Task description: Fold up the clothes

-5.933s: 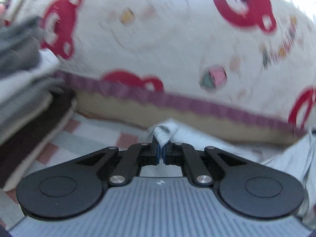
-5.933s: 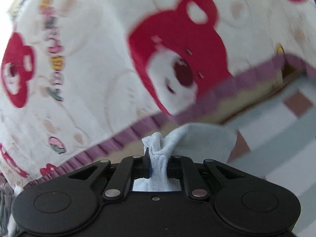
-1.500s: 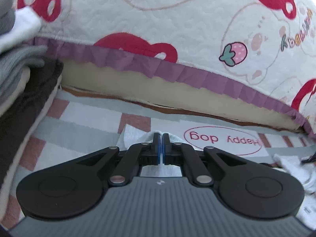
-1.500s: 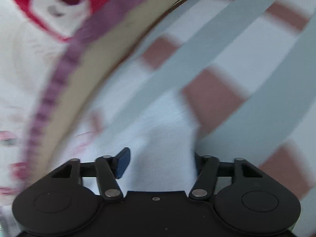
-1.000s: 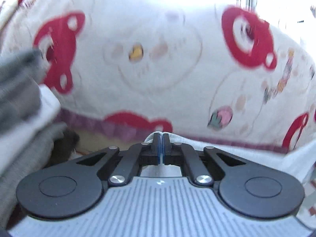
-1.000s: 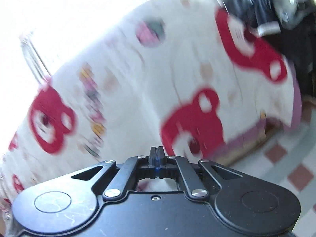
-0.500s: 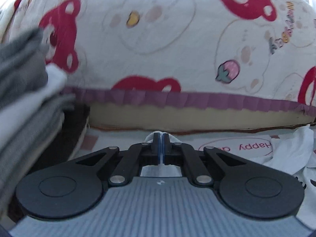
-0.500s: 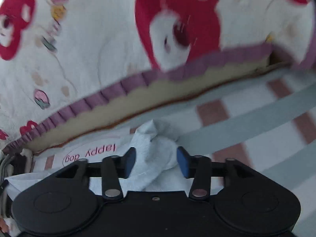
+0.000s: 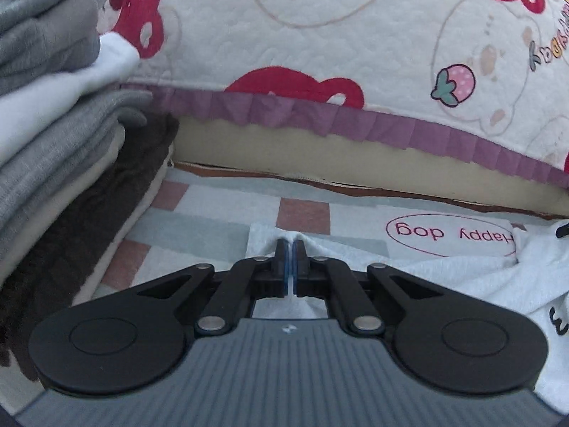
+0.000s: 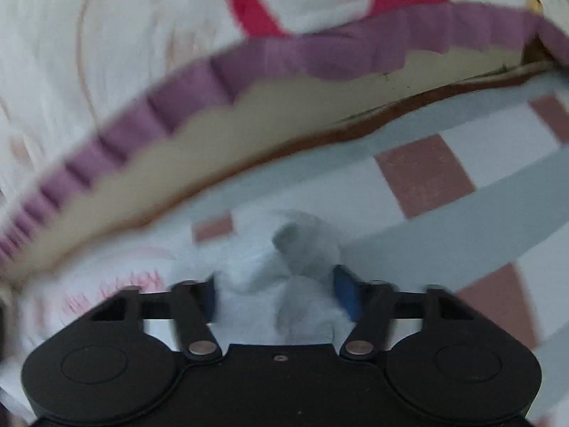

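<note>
A white garment [image 9: 462, 274] with a red "Happy dog" oval print lies on the checked sheet [image 9: 213, 213]. My left gripper [image 9: 291, 249] is shut on a pinch of its edge, low over the sheet. In the right wrist view the same white garment [image 10: 284, 267] bunches up between the blue pads of my right gripper [image 10: 281, 291], whose fingers stand wide apart around the crumpled cloth without pressing it. The right view is blurred.
A stack of folded grey, white and dark brown clothes [image 9: 53, 124] rises at the left. A quilted cover with red bears and a purple frill [image 9: 320, 114] hangs along the back over a beige mattress edge [image 10: 284, 114].
Both grippers have come down from mid-air to the sheet with the garment. The right gripper, shut a second ago, has spread its fingers wider. The left stays shut.
</note>
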Action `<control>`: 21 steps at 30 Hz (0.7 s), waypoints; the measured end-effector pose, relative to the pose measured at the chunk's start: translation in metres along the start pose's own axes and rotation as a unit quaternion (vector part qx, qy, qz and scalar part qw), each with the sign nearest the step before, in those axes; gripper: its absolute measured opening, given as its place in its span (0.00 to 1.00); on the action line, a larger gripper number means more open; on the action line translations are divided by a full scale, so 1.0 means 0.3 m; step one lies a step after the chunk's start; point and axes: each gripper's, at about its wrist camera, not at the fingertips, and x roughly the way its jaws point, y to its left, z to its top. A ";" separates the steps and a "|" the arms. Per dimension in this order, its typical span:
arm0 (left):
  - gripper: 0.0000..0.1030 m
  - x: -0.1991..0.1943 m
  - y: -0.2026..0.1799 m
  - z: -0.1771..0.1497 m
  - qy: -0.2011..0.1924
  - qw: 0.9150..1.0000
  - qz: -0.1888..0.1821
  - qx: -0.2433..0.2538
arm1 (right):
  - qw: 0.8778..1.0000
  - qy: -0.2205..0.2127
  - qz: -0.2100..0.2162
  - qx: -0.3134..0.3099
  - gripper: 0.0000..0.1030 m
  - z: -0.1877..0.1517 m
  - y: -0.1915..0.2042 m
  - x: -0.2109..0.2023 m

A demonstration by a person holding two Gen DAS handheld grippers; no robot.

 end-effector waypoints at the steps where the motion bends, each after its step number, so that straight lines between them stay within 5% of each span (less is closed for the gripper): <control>1: 0.02 0.010 -0.003 -0.002 0.003 1.000 0.000 0.003 | 1.000 -0.018 0.019 0.001 0.08 -0.012 -0.003 -0.015; 4: 0.02 0.023 -0.016 -0.002 0.000 1.000 0.005 0.019 | 0.994 -0.078 0.037 -0.065 0.08 -0.045 0.057 -0.133; 8: 0.02 -0.050 -0.017 0.044 -0.062 0.998 0.024 0.017 | 0.980 -0.155 0.053 -0.113 0.07 -0.057 0.145 -0.389; 11: 0.02 -0.130 -0.079 0.106 -0.107 0.989 0.076 0.069 | 0.962 -0.207 0.013 -0.178 0.06 -0.070 0.226 -0.622; 16: 0.02 -0.359 -0.100 0.201 -0.176 0.983 0.039 0.043 | 0.941 -0.273 0.007 -0.200 0.06 -0.142 0.264 -0.966; 21: 0.02 -0.657 -0.092 0.260 -0.263 0.964 0.035 0.035 | 0.914 -0.342 0.023 -0.218 0.06 -0.219 0.320 -1.291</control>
